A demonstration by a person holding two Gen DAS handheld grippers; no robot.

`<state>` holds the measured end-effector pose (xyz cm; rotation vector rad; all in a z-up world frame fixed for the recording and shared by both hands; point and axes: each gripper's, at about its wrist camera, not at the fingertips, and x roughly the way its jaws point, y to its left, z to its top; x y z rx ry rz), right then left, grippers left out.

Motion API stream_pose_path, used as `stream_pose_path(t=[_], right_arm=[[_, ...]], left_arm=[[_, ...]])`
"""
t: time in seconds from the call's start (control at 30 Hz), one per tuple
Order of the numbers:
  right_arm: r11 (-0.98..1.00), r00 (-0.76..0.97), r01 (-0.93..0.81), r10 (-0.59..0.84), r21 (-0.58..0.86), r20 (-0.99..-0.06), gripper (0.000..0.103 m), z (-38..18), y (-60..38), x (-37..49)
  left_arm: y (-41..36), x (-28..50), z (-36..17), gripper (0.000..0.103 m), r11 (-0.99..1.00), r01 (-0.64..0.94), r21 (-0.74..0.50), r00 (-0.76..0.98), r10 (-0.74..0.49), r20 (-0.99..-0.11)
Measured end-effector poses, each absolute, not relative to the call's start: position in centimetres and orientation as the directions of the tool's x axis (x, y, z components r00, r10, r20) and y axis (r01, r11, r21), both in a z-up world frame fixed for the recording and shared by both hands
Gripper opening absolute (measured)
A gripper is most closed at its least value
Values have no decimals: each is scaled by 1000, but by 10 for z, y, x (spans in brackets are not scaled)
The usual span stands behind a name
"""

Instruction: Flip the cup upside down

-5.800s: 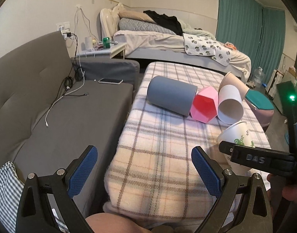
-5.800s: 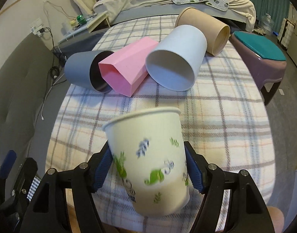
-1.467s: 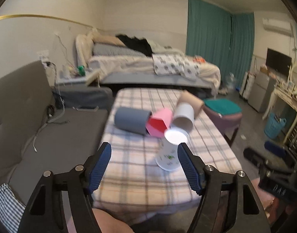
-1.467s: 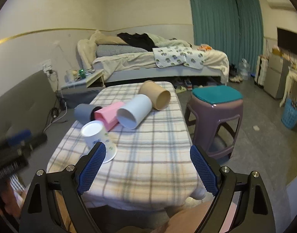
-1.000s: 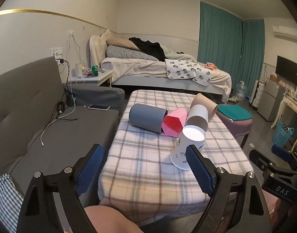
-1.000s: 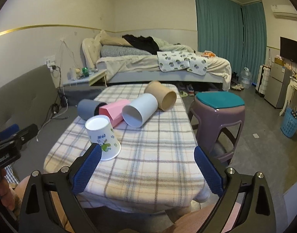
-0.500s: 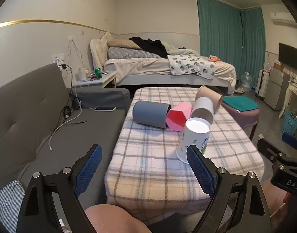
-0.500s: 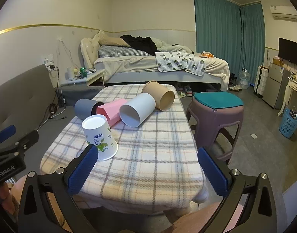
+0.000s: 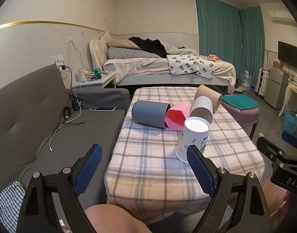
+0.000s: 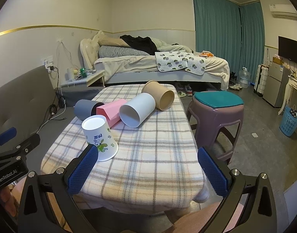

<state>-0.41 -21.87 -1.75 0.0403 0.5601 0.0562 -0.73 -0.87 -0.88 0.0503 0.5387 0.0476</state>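
A white paper cup with green and blue leaf print (image 9: 194,137) (image 10: 99,136) stands upside down, mouth down, on the plaid-covered table (image 9: 148,155) (image 10: 148,155) near its front edge. My left gripper (image 9: 144,172) is open and empty, held back from the table's front. My right gripper (image 10: 147,169) is open and empty too, also back from the front edge. Each gripper shows at the edge of the other's view.
Behind the paper cup lie a grey cup (image 9: 149,115), a pink hexagonal cup (image 9: 177,117), a white cup (image 10: 137,109) and a tan cup (image 10: 160,95), all on their sides. A grey sofa (image 9: 41,120) is left, a purple stool (image 10: 216,112) right.
The right gripper has let go of the paper cup, which now stands mouth down on the table. Both grippers have drawn back from the table and hold almost still.
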Motion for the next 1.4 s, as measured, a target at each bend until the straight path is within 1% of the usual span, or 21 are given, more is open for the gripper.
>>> stream_pose_path(t=[0.57,0.93,1.07,1.4], right_arm=[[998,836,-40,57,44,-546,103,-23,-218,-3],[998,837,-44,57,37,-543,103,-23,-216,-3],[998,842,-38,62,57,-536,103,-20,-218,-4],[998,842,-47,61,41,-536,103,-19,-212,-5]], left_arm=[[-4,-5,-9,92,998,-51,43,851,66,-521],[-4,-5,-9,92,998,-50,41,852,64,-519],[-3,-5,-9,92,998,-48,43,852,63,-520],[-3,-5,-8,92,998,-48,40,852,62,-520]])
